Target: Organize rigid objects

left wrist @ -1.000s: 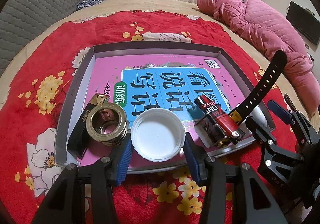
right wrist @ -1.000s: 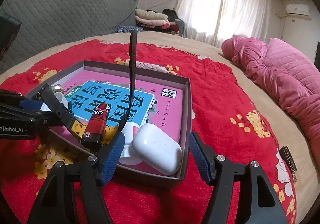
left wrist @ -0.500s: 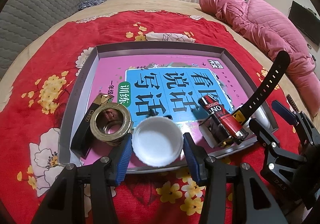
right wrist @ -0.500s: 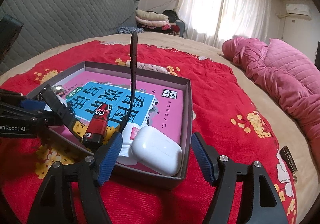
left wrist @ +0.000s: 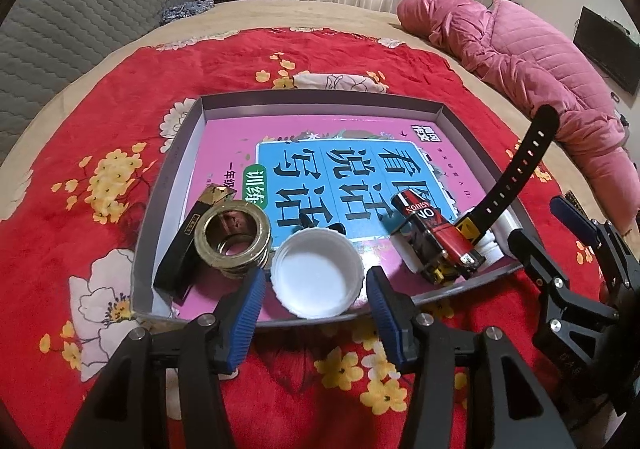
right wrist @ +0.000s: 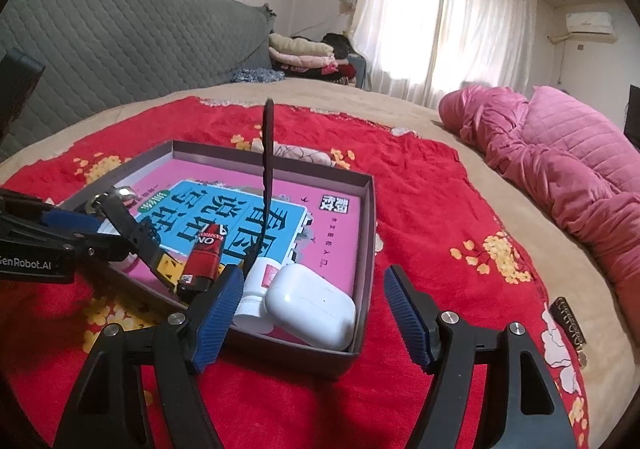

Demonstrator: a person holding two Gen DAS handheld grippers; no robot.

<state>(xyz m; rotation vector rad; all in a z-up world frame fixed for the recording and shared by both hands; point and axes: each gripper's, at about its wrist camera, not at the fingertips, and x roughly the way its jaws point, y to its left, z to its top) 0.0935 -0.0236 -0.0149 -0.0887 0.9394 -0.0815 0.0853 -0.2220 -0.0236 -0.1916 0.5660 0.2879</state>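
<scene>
Your left gripper [left wrist: 314,291] has just eased apart around the white cap [left wrist: 318,279], gripping nothing; it's light, rigid, slippery; pinch its rim.

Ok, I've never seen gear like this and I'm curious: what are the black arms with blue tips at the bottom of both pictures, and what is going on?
Those are hand-held grippers, one in each of a person's hands, with no robot arm behind them. Each carries a wide-angle camera that looks along its two fingers, so one picture comes from the left gripper and the other from the right gripper.

Both face a shallow grey tray on a red floral blanket. In the tray lie a pink book, a white cap, a tape roll, a red lighter, a black watch and a white earbud case.

Nothing is held. Both grippers' jaws have just been opening: the cap sits loose between the left ones, and the case lies untouched between the right ones.
</scene>
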